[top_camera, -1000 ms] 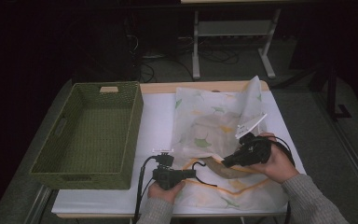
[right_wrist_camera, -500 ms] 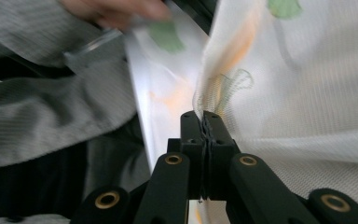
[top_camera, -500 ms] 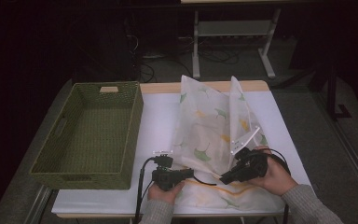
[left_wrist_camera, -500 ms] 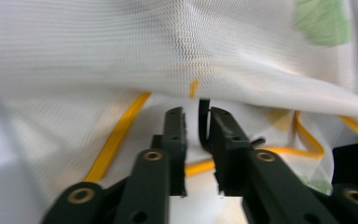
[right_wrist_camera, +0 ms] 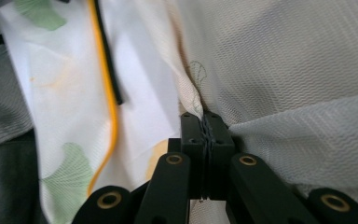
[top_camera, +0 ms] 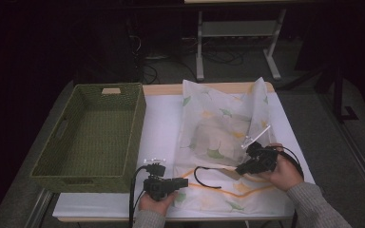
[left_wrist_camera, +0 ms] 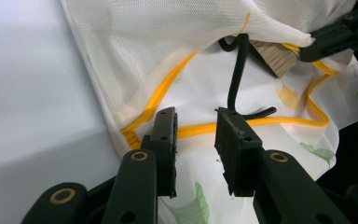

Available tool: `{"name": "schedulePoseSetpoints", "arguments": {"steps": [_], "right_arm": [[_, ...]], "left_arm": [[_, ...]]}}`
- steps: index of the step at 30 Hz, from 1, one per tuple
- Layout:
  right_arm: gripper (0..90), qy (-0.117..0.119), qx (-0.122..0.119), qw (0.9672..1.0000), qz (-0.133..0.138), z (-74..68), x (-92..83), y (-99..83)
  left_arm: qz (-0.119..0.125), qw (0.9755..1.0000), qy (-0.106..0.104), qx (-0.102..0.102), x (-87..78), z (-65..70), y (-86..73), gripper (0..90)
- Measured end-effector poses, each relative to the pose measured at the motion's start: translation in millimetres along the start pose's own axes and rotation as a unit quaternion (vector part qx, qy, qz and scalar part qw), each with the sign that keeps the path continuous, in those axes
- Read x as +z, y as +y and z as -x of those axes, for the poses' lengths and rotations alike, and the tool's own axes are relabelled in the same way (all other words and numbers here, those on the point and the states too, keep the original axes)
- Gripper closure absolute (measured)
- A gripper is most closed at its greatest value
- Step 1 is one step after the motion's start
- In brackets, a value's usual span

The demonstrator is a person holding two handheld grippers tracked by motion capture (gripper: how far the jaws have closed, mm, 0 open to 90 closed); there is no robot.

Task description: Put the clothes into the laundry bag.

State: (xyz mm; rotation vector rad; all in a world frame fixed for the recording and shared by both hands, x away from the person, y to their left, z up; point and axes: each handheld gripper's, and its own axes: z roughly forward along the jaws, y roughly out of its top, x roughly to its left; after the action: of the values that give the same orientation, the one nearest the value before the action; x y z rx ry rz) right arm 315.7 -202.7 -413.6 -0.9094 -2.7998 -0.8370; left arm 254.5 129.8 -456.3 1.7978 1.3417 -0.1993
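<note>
**High view: one cloth, two grippers, mid-fold**

High view, and the white leaf-print cloth lies just right of the green wicker basket, spread over the table. The right gripper sits at the cloth's right side, and the right gripper view tells it plainly: jaws pinched tight on a fold of mesh fabric, nothing loose there. The left gripper, near the basket's front corner, has just been opening its jaws; in the left gripper view they stand narrowly apart over the orange-trimmed hem, pads off the cloth.

My read: this is a fold in progress, one side laid down and let go. Next, the left gripper likely needs a fresh hold on that hem while the right keeps its pinch.

Count: one cloth, one basket, two grippers.
</note>
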Motion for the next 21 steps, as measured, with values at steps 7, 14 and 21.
{"name": "schedulePoseSetpoints", "arguments": {"steps": [7, 14, 21], "right_arm": [[88.4, -0.021, 0.021, 0.9996, 0.001, 19.3, 8.5, 3.3], [88.1, -0.035, 0.038, 0.9985, 0.018, 31.1, 6.5, 4.4], [87.7, 0.008, 0.014, 0.9986, 0.051, 14.9, -6.6, 2.6]], "left_arm": [[-0.005, 0.9998, -0.017, 0.008, 16.4, 10.8, 9.3, 68.5], [-0.009, 0.9997, -0.021, 0.012, 26.4, 17.2, 16.6, 68.5], [-0.007, 0.9996, -0.026, 0.011, 29.8, 15.2, 20.4, 79.2]]}}
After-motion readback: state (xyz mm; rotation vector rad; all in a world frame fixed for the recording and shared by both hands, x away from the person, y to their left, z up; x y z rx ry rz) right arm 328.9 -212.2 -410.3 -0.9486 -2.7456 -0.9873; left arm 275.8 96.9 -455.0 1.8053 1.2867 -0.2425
